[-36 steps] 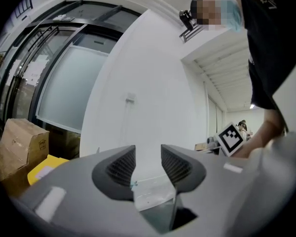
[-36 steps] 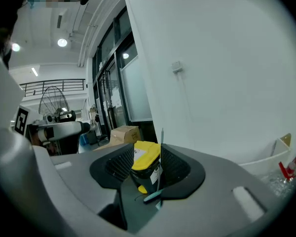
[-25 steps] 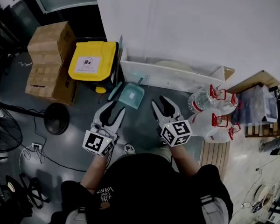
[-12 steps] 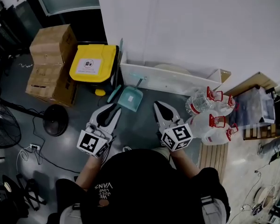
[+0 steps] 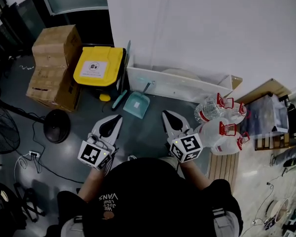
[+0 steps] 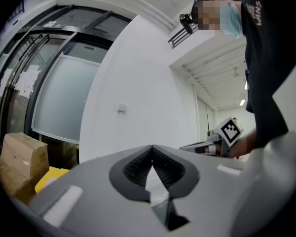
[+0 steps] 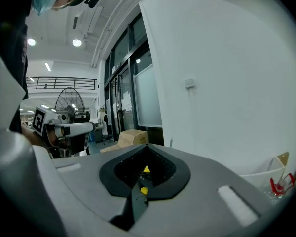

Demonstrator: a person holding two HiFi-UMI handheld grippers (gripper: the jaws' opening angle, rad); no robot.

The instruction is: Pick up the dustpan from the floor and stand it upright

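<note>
A teal dustpan (image 5: pixel 136 104) lies flat on the grey floor in the head view, its handle pointing up towards a white low tray (image 5: pixel 177 85) by the wall. My left gripper (image 5: pixel 117 117) hovers below and left of the dustpan; its jaws have just been closing and now meet with nothing between them. My right gripper (image 5: pixel 166 115) is held below and right of the dustpan, also shut and empty. Both point level towards the white wall. In the gripper views, the left gripper (image 6: pixel 152 146) and the right gripper (image 7: pixel 147 144) show their tips together. The dustpan is hidden in both of them.
A yellow-lidded bin (image 5: pixel 97 66) and stacked cardboard boxes (image 5: pixel 53 65) stand at the left. Several clear water jugs with red caps (image 5: pixel 221 125) lie at the right beside a wooden pallet (image 5: pixel 226 164). A fan (image 5: pixel 2 132), its round base (image 5: pixel 57 126) and cables sit at the far left.
Both grippers' jaws went from wide open to shut, the right one first, then the left. Both hands drew back a little from the dustpan, towards the person.
</note>
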